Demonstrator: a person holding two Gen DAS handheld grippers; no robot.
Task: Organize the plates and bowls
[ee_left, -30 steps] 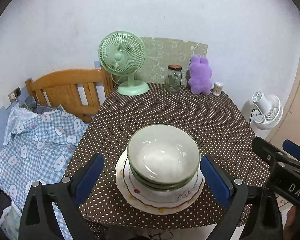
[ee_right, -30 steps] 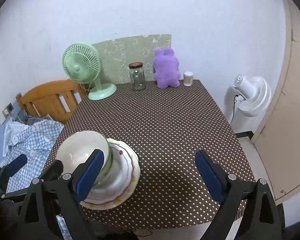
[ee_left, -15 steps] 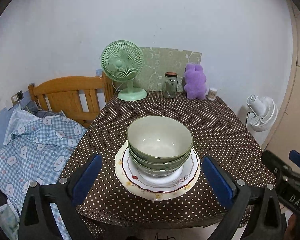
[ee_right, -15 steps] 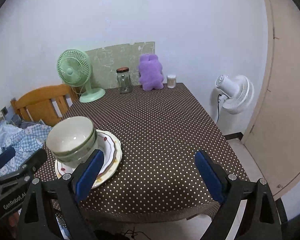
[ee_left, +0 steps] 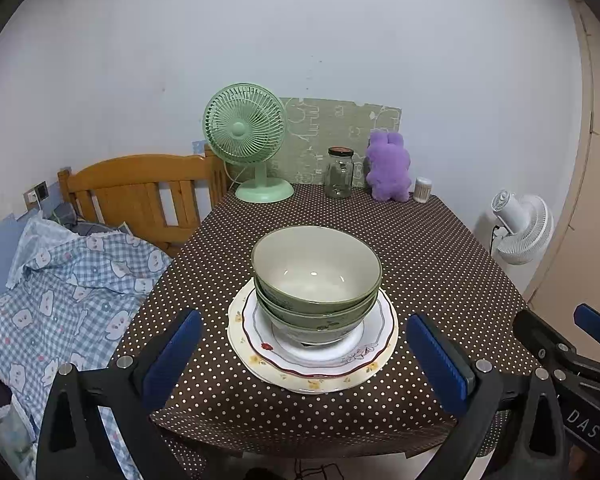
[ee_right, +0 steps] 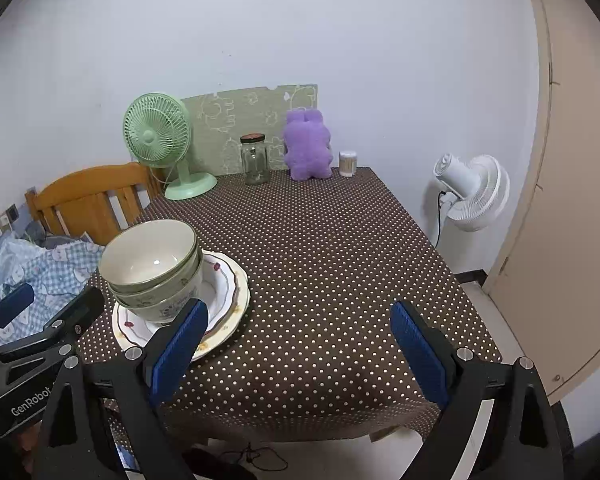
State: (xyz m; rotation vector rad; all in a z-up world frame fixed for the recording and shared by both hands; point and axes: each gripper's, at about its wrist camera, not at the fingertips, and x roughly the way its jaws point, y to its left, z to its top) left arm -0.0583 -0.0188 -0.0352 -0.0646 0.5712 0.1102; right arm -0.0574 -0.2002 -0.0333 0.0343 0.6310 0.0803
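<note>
Stacked green bowls (ee_left: pixel 316 280) (ee_right: pixel 152 268), cream inside, sit on stacked floral plates (ee_left: pixel 312 360) (ee_right: pixel 224 300) near the front of the brown dotted table (ee_left: pixel 420 248) (ee_right: pixel 320 260). My left gripper (ee_left: pixel 306 360) is open, its blue pads on either side of the plate stack, held back from it at the table's front edge. My right gripper (ee_right: pixel 300 348) is open and holds nothing, to the right of the dishes above the front edge; its left pad overlaps the plates' rim in view.
At the table's back stand a green desk fan (ee_left: pixel 246 140), a glass jar (ee_left: pixel 340 172), a purple plush toy (ee_left: pixel 388 168) and a small cup (ee_left: pixel 422 195). A wooden bed frame (ee_left: pixel 140 196) with checked bedding lies left. A white fan (ee_right: pixel 472 192) and a door are right.
Both grippers have pulled back and away from the dishes, so the stack looks smaller and farther. The bowls and plates have not moved. Both stay open.
</note>
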